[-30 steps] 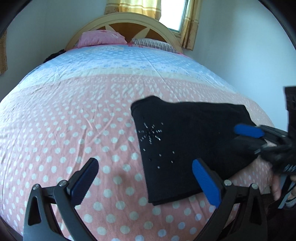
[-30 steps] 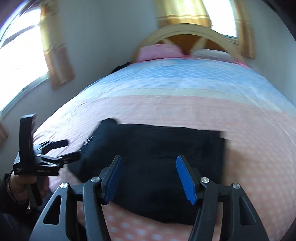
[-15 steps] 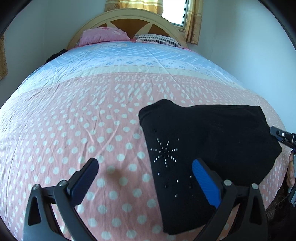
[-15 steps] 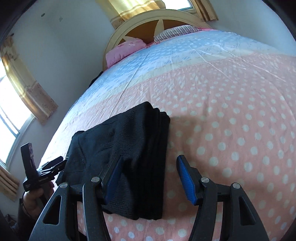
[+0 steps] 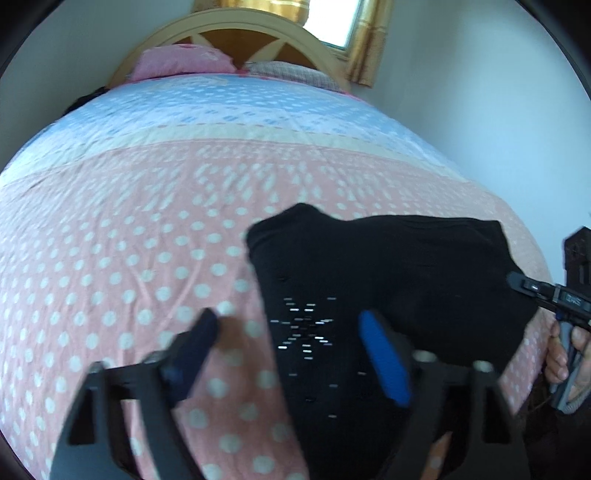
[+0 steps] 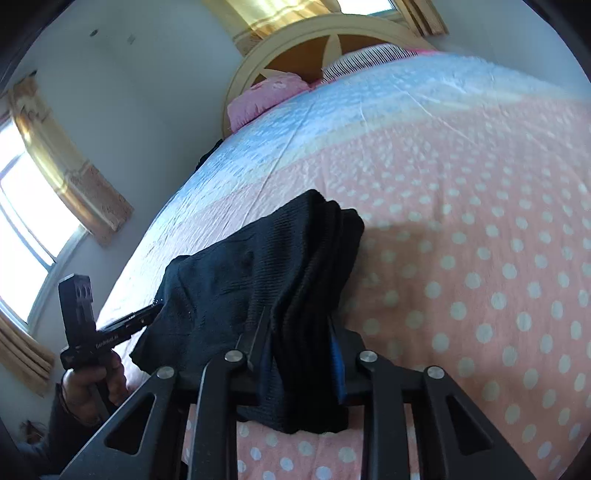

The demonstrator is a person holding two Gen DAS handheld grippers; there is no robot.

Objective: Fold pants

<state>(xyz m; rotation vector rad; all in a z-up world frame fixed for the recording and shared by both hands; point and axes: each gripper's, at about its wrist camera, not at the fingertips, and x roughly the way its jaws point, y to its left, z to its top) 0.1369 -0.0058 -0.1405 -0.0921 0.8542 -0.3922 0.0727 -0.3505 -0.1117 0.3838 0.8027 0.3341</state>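
Black folded pants [image 5: 388,266] with a sparkly stud pattern lie on the near right part of the pink dotted bedspread [image 5: 110,258]. My left gripper [image 5: 291,349] straddles their left edge. Its jaws are closing, one finger over the bedspread and the blue pad [image 5: 384,358] over the cloth, neither pressing. In the right wrist view, my right gripper [image 6: 299,321] is closing on the thick folded edge of the pants [image 6: 258,266], and cloth bunches tightly between its pads. The right gripper [image 5: 517,280] shows at the pants' right corner. The left gripper [image 6: 147,312] has its tips hidden behind the cloth.
A pink pillow [image 5: 184,62] and a striped pillow [image 5: 288,70] lie against the arched headboard [image 5: 229,29] at the far end. A curtained window [image 6: 33,206] is on the left wall. A person's hand [image 6: 88,384] holds the left gripper near the bed's near edge.
Both pairs of jaws have narrowed. The right gripper has come forward over the folded edge and pinched it, so the cloth now bunches up between its pads. The left view barely shifted.
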